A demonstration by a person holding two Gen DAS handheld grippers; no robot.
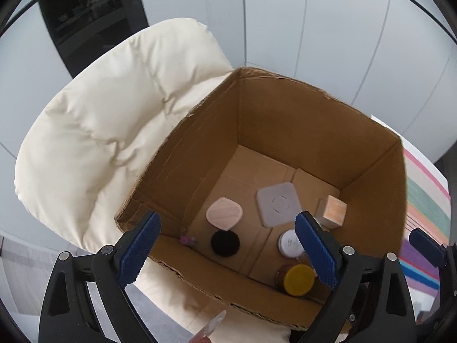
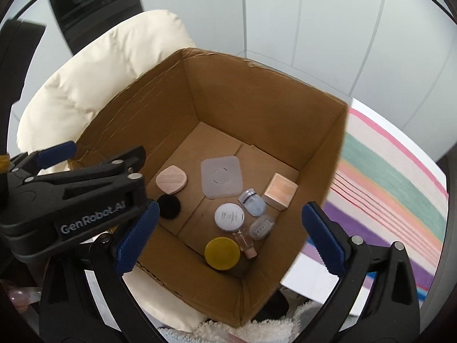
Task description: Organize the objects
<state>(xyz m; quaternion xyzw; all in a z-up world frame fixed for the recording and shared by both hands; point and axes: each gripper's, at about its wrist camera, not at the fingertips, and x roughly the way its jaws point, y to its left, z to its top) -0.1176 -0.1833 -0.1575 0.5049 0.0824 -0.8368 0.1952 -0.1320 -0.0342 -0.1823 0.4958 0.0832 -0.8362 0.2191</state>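
Cream cushion point(image 1: 94, 131) beside cardboard box point(image 2: 257, 91); both tongs point(image 1: 228, 248) point(image 2: 231, 240) agape above it.

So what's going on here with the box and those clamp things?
A person is tidying small items into a cardboard box with two hand-held grippers. Both the left gripper and right gripper hover open and empty above it. Already lying on the bottom are a yellow-lidded jar, a white round tin, a pink puff, a black pad and a grey square case.
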